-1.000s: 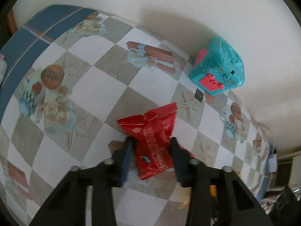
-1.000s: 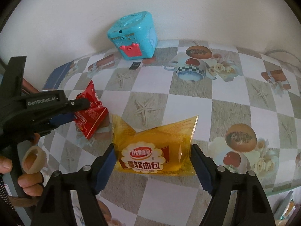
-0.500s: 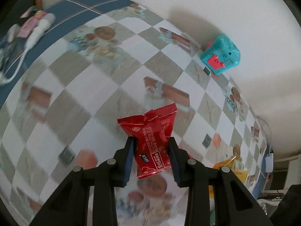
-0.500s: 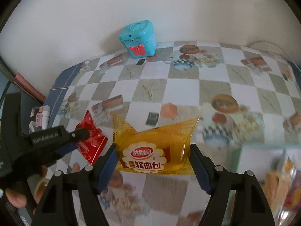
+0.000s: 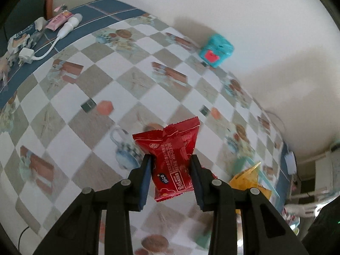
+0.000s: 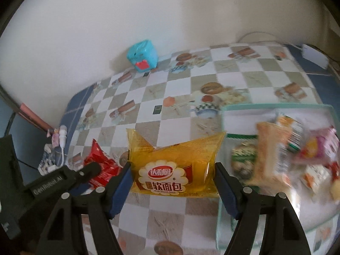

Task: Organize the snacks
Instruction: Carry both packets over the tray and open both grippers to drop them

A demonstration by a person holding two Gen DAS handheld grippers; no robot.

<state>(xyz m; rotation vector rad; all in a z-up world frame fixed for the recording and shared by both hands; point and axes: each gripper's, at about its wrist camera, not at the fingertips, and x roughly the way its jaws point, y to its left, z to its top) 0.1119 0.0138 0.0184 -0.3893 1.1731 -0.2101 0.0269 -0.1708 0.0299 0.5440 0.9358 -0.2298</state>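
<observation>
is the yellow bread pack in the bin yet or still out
Out. The yellow bread pack hangs between the right gripper pads, left of the clear bin.

The right tool [image 6: 173, 188] grips a yellow bread packet [image 6: 174, 165] above the checkered desk [image 6: 180, 85]; a light green tray [image 6: 276, 106] of snacks lies just right.

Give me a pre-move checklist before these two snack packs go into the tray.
1. Left gripper clamped on the red foil snack packet: ok.
2. Right gripper clamped on the yellow soft-bread pack: ok.
3. Both packs lifted clear of the checkered tablecloth: ok.
4. Pale green clear plastic tray in view on the right: ok.
5. Free space in the tray: cannot tell; its contents are blurred.
6. Teal cube-shaped toy box clear of the path: ok, it sits by the wall.
</observation>
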